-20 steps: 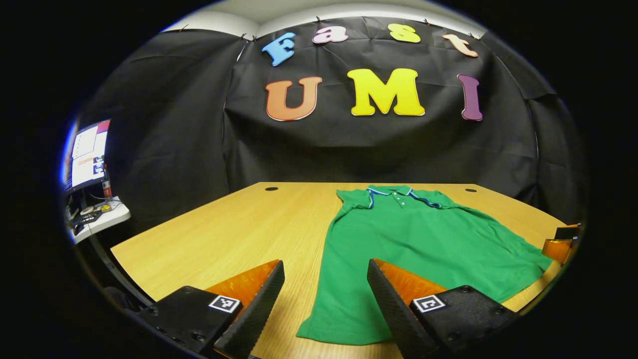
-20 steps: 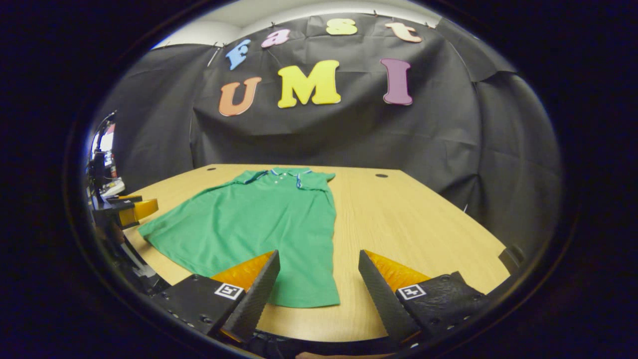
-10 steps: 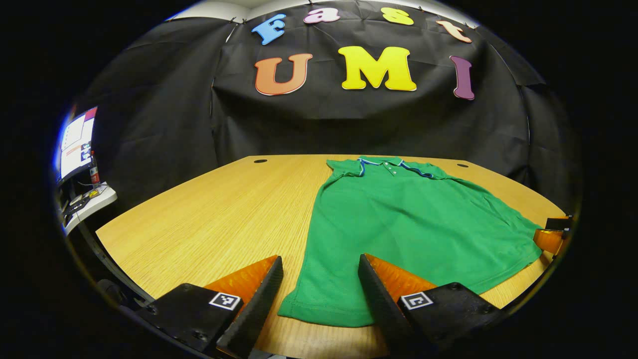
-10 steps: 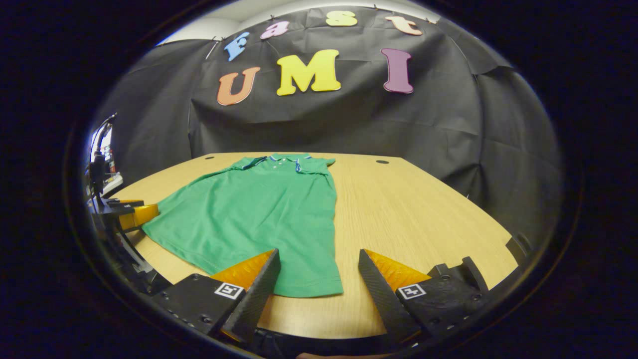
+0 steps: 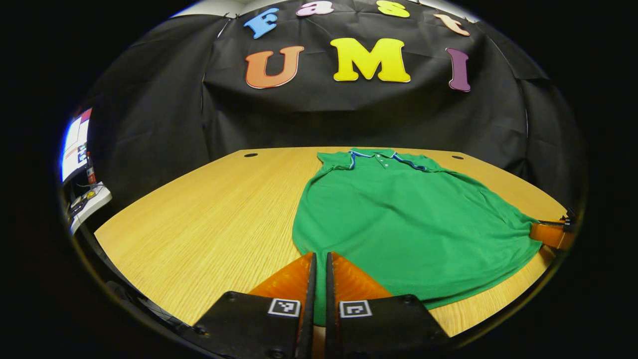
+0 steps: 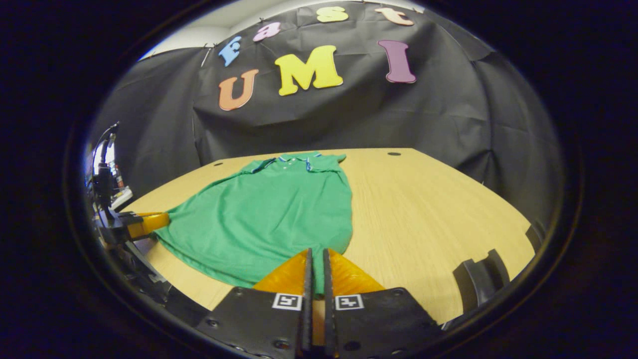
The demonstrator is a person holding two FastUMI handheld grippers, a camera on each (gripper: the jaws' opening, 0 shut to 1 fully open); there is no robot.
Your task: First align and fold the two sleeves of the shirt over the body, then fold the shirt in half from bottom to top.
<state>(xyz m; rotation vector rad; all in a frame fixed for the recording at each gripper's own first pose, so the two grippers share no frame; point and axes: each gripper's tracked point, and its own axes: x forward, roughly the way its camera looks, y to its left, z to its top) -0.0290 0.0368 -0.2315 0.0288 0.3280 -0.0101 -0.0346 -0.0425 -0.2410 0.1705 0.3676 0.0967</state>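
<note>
Worktop (image 5: pixel 199 209) of pale wood runs wide and bare to the left of the green shirt (image 5: pixel 398 214) in the left gripper view, and in the right gripper view an equally bare stretch of worktop (image 6: pixel 428 199) lies to the right of the shirt (image 6: pixel 269 209). Its near edge curves just under both claws, and the far edge meets the black cloth wall, with small dark holes near the far corners.

The shirt lies flat with its collar at the far side and its hem at the near edge, sleeves tucked so that the body forms a long panel.

The left claw (image 5: pixel 317 259) has its fingers drawn almost together, with a thin strip of green cloth showing in the slit between them at the hem's near left corner, so it grips the shirt. The right claw (image 6: pixel 315 257) is closed the same way on the hem's near right corner, green fabric between its fingers.

The left gripper view takes in a lit screen and a small cluttered shelf (image 5: pixel 87 202) far to the left, and the other claw at the shirt's right corner. The right gripper view shows the other claw at the shirt's left corner, and a dark bracket (image 6: pixel 478 279) at the worktop's near right edge.
</note>
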